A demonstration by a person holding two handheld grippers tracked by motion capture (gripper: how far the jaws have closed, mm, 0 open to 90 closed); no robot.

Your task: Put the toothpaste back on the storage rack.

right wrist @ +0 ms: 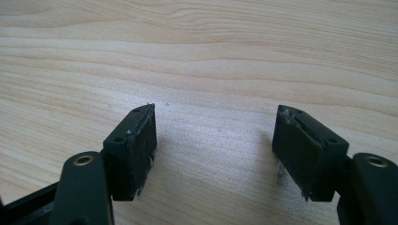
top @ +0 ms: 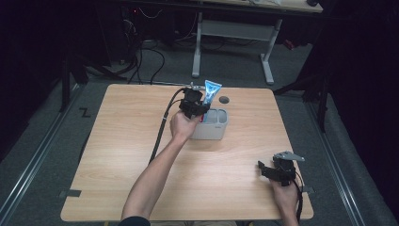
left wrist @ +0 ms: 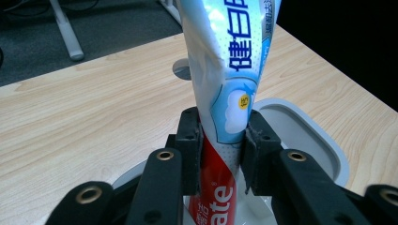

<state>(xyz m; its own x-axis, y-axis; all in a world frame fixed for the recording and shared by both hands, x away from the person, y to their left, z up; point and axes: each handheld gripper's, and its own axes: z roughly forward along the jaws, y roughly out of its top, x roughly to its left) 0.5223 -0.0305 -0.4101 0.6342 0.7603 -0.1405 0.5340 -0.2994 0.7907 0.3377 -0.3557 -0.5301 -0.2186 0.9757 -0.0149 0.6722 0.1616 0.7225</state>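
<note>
Over the holder (top: 212,126) at the table's far middle, my left claw (left wrist: 219,140) pinches the tube (left wrist: 225,93) upright, long axis vertical, foot inside the cup below, while my right claw (right wrist: 216,140) rests open and empty, well apart.

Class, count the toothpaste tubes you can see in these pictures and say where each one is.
1. The toothpaste tube stands upright in the grey holder at mid-table, clamped by the left gripper. The holder's inside is partly hidden, so others may be there.
</note>
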